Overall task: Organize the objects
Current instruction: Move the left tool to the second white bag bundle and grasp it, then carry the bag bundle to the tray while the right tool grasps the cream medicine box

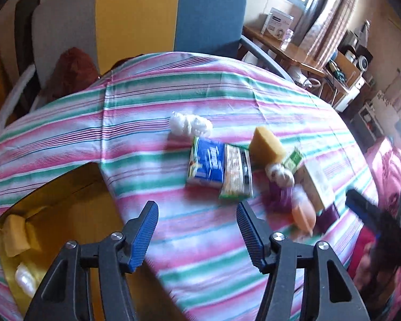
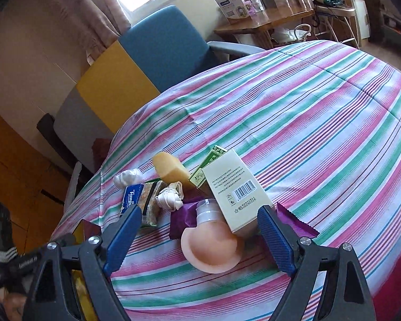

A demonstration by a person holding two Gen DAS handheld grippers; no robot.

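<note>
A pile of small goods lies on the striped tablecloth [image 1: 147,107]. It holds a blue tissue pack [image 1: 207,164], a snack packet [image 1: 236,174], a yellow sponge [image 1: 267,144], white knotted bundles [image 1: 189,125], a cream carton [image 2: 238,192], a purple wrapper [image 2: 179,222] and a peach bottle [image 2: 211,246]. My left gripper [image 1: 196,204] is open over bare cloth, just short of the snack packet. My right gripper [image 2: 200,211] is open, and the peach bottle and the carton's near end lie between its fingers, untouched.
A yellow-lined open box [image 1: 53,214] sits at the table's near left edge, holding a yellow block [image 1: 16,235] and a white bundle [image 1: 26,281]. A blue chair [image 2: 168,45] stands behind the table. A wooden desk [image 2: 262,24] with clutter is farther back.
</note>
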